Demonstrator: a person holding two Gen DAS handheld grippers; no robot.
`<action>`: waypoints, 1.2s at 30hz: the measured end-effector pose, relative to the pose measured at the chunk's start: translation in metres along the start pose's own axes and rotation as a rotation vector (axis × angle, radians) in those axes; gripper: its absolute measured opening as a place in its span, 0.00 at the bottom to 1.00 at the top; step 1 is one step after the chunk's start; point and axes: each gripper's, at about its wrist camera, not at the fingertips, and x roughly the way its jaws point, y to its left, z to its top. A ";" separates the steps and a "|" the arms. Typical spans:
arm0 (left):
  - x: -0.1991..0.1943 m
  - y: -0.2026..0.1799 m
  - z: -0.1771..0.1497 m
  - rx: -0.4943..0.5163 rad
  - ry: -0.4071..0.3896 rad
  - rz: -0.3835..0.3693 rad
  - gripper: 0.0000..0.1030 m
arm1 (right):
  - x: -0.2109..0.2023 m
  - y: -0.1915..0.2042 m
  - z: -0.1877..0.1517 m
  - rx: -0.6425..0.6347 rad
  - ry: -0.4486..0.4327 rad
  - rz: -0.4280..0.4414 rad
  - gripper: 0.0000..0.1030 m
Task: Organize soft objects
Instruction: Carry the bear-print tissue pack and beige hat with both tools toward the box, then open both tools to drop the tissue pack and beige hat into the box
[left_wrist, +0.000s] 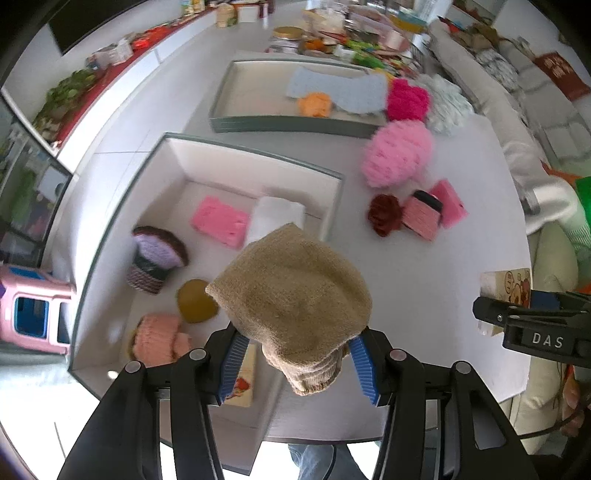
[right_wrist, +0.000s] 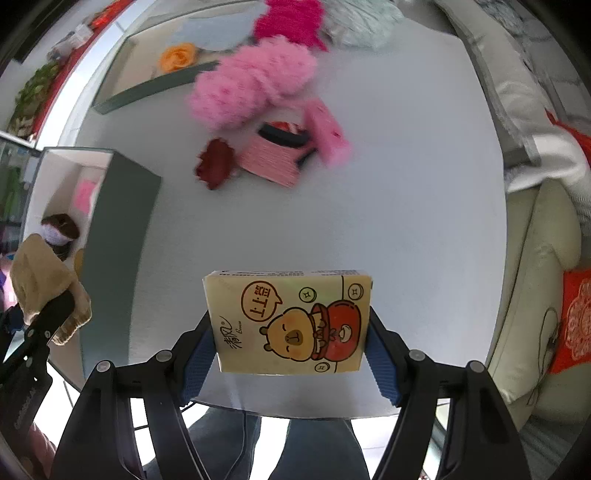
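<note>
left hand-held gripper (left_wrist: 297, 363) gripping beige sock (left_wrist: 291, 295)

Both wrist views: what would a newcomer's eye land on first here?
First, the tan knit hat gripped in the left gripper, raised over the near box. Next, the yellow cartoon tissue pack clamped in the right gripper above the white table. Behind it, a fluffy pink pom sits on the table beside the far tray.
</note>
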 end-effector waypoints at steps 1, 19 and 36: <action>0.000 0.003 0.000 -0.009 -0.002 0.003 0.52 | -0.002 0.005 0.001 -0.012 -0.004 0.000 0.74; -0.005 0.070 -0.011 -0.183 -0.020 0.063 0.52 | -0.015 0.085 0.014 -0.180 -0.017 0.018 0.74; -0.010 0.129 -0.029 -0.327 -0.021 0.133 0.52 | -0.027 0.179 0.023 -0.367 -0.027 0.073 0.74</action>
